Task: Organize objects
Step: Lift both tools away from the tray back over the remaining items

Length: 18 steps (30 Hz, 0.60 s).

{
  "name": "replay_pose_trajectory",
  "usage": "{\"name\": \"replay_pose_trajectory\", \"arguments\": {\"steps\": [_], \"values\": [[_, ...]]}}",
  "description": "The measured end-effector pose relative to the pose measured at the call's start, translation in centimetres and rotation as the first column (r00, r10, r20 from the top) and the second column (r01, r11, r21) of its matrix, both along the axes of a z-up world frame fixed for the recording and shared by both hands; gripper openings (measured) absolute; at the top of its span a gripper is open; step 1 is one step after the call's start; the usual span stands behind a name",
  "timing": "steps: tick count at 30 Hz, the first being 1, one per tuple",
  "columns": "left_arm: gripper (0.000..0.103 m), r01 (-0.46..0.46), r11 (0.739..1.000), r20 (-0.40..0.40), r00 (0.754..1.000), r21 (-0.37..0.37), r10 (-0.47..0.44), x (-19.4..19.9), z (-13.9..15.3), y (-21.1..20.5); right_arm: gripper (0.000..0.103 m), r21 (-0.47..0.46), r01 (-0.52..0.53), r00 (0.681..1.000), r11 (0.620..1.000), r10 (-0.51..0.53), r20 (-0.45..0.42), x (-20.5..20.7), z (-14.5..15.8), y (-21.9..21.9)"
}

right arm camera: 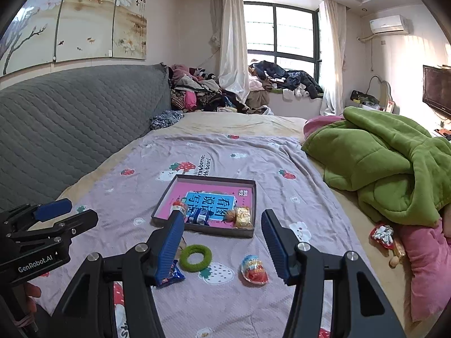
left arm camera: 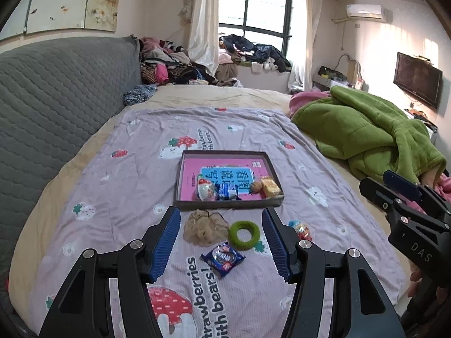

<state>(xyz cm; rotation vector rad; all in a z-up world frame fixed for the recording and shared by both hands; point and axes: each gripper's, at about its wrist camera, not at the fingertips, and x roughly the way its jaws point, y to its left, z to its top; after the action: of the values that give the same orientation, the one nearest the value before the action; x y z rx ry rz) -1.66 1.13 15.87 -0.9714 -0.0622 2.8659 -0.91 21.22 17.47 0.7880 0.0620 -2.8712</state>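
— Where do the loose things lie?
— At twelve o'clock of the left gripper (left arm camera: 221,246): green fuzzy ring (left arm camera: 244,235), blue snack packet (left arm camera: 223,259), beige mesh pouch (left arm camera: 203,227) (all outside the shallow brown cardboard tray (left arm camera: 180,178)).
— Jaws?
— Both spread, empty; right gripper (right arm camera: 222,246) too.

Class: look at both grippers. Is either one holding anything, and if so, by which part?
Nothing is held. The left gripper and right gripper are both open and empty above the bed.
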Motion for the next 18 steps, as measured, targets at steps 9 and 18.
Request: {"name": "replay_pose_trajectory", "arguments": {"steps": [9, 18], "values": [[0.062, -0.001, 1.000, 0.036, 0.999, -0.018, 0.002, 0.2, -2.3, 0.6, 0.057, 0.013, 0.016, 0.999, 1.000, -0.016, 0.033, 0.4, -1.9, 0.9], [0.062, -0.011, 1.000, 0.096, 0.995, -0.019, 0.013, -0.6, -5.6, 0.4, 0.058, 0.055, 0.021, 0.997, 0.998, -0.025, 0.078, 0.4, -4.6, 1.5]]}}
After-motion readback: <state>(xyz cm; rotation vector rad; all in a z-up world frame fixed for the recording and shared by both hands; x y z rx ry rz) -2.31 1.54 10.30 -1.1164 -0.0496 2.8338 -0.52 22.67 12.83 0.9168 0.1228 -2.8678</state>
